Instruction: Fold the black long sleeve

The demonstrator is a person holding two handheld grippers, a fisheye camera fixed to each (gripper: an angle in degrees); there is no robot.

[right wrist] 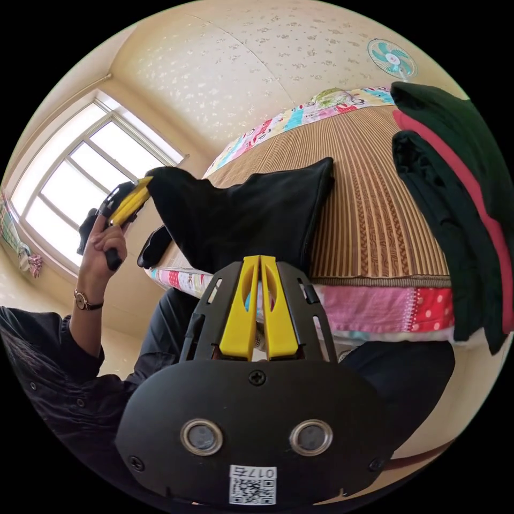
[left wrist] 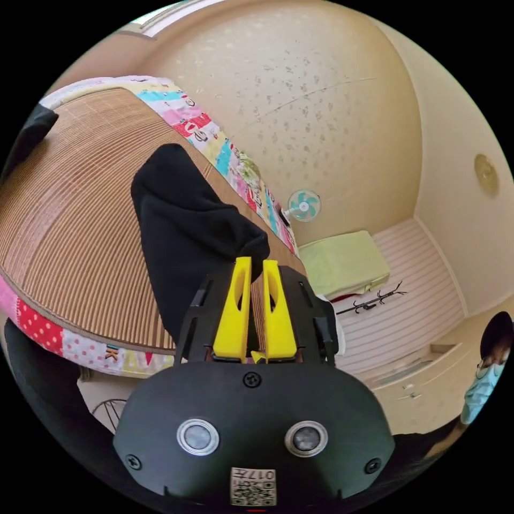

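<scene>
My left hand-held gripper [left wrist: 256, 261] has its yellow jaws drawn narrow, and a bunched corner of the black long sleeve [left wrist: 187, 235] sits right at their tips; from its own view I cannot tell for sure that both jaws press on the cloth. In the right gripper view the same left hand-held gripper [right wrist: 140, 188], held in a raised hand [right wrist: 104, 242], meets a corner of the black long sleeve [right wrist: 251, 211] and lifts it off the bed.

My right hand-held gripper [right wrist: 260, 258] has its jaws nearly together, with the garment's lower edge just beyond their tips; whether they pinch it I cannot tell.

The garment lies on the woven mat [right wrist: 369, 203] of the bed, its long axis running from the lifted corner at the left hand-held gripper across to its far edge on the mat, ahead of the right one. A patchwork quilt [right wrist: 385, 310] shows under the mat's edge. To the right of the right hand-held gripper, a pile of dark and red clothes [right wrist: 455, 203] rests on the mat. A wall fan [left wrist: 303, 205] hangs beyond the left hand-held gripper.
</scene>
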